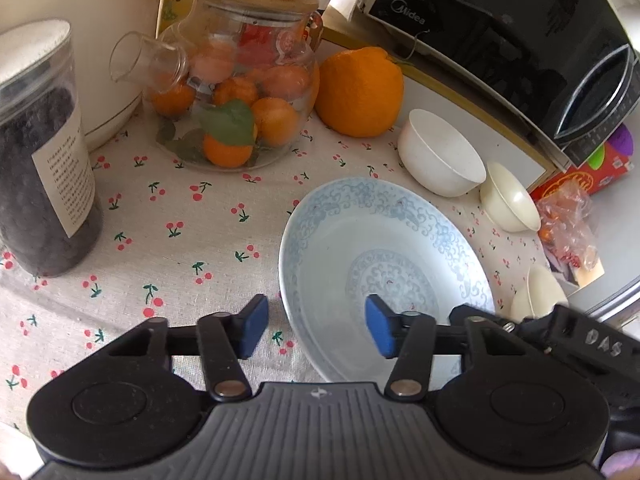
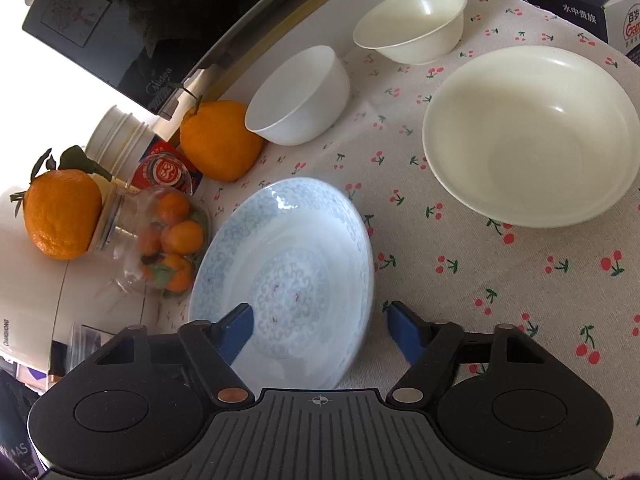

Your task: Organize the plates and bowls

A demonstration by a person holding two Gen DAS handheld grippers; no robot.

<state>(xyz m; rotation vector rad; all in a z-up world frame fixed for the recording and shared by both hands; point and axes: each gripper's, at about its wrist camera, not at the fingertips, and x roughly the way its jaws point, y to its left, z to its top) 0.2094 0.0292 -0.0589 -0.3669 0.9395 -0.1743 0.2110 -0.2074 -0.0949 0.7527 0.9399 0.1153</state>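
Note:
A pale blue patterned plate (image 1: 384, 264) lies on the cherry-print cloth; it also shows in the right wrist view (image 2: 288, 272). My left gripper (image 1: 316, 330) is open, its jaws straddling the plate's left rim. My right gripper (image 2: 320, 330) is open, its jaws straddling the plate's right rim. A white bowl (image 1: 440, 154) (image 2: 298, 98) and a small cream bowl (image 1: 510, 198) (image 2: 412, 22) stand behind the plate. A large cream bowl (image 2: 532, 136) sits to the right; only its edge (image 1: 536, 292) shows in the left wrist view.
A glass jar of small oranges (image 1: 236, 96) (image 2: 160, 232), a big orange (image 1: 360, 92) (image 2: 218, 140), a dark canister (image 1: 40, 160) and a black Midea microwave (image 1: 520, 40) (image 2: 120, 28) crowd the back. Boxes (image 2: 580, 4) and a plastic bag (image 1: 568, 220) lie at the right.

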